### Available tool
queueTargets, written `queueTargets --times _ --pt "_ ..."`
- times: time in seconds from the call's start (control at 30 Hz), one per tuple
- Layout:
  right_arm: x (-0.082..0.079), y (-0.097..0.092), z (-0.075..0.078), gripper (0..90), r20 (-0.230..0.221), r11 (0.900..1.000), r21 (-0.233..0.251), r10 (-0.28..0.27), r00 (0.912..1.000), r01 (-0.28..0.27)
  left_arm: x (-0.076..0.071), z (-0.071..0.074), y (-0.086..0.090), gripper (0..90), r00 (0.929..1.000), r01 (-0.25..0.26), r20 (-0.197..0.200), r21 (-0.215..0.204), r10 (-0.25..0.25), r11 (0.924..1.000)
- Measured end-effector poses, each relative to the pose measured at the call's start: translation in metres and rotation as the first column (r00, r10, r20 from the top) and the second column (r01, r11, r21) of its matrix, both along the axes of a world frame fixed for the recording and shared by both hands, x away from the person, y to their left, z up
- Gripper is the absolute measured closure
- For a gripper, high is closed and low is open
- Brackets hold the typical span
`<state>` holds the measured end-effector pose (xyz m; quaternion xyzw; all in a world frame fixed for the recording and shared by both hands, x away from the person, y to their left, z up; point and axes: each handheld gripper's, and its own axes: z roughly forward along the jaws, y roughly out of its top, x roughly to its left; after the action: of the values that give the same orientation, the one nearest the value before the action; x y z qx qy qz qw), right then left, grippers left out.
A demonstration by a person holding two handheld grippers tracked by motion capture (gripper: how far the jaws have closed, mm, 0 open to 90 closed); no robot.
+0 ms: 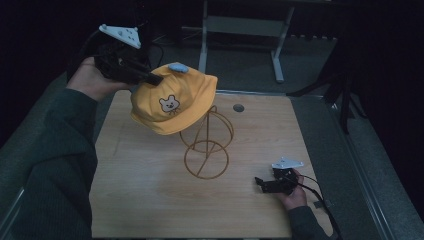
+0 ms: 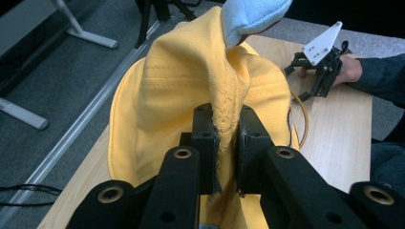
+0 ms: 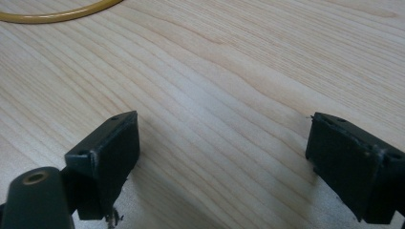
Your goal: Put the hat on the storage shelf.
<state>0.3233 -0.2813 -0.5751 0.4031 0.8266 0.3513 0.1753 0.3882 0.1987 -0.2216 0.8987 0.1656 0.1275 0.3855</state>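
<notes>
My left gripper (image 2: 225, 138) has its jaws clamped on a seam fold of the yellow cloth bear-face cap (image 1: 172, 102), held above the gold wire hat stand (image 1: 206, 150), while my right gripper (image 1: 261, 184) rests with jaws apart on the pale wooden desk (image 1: 150, 190).

cap (image 2: 191, 90): yellow stitched cloth, matt | stand (image 1: 206, 145): thin metal wire | table (image 3: 229, 71): smooth pale wood grain
</notes>
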Motion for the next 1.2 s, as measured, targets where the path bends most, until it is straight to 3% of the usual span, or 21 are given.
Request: queueTargets --times 0.43,1.2 --pt "0.000 0.000 0.000 11.1 0.000 1.0000 0.000 0.000 1.0000 0.000 -0.002 0.002 -0.011 80.9 0.9994 0.036 0.000 0.000 -0.036 0.9994" --pt "0.000 0.000 0.000 11.1 -0.001 1.0000 -0.003 0.001 1.0000 -0.001 0.006 -0.007 -0.047 80.8 0.9939 0.109 -0.010 -0.001 -0.109 0.9940"
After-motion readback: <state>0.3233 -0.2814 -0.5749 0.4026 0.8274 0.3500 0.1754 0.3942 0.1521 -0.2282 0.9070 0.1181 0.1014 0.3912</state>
